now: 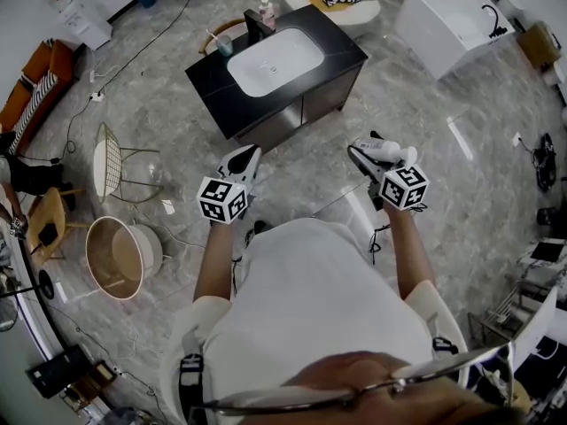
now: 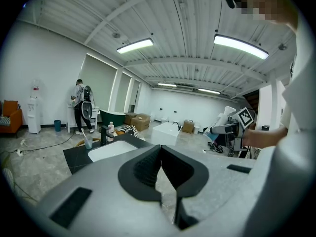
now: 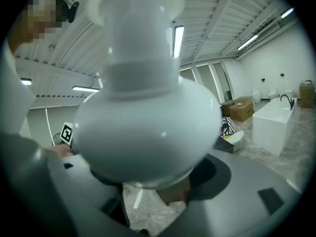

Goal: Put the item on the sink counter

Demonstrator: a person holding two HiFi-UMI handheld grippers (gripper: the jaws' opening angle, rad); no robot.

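We clamp white bottle [image 1: 387, 151] in right gripper [image 1: 365, 155], centre-right of frame; left gripper [image 1: 245, 161] clenched, empty; sink counter [image 1: 210, 76] upper centre.

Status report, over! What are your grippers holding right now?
Right gripper shut on white bottle. Left gripper shut, empty. Sink counter ahead, bottle not yet on it. Cup and faucet at its far edge.

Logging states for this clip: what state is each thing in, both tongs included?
left tongs: shut, nothing between them
right tongs: shut on the white bottle
white bottle: gripped in the air, not yet on the counter
sink counter: some way ahead of the person, out of reach of both tongs
basin: empty
cup: upright on the counter, holding a toothbrush
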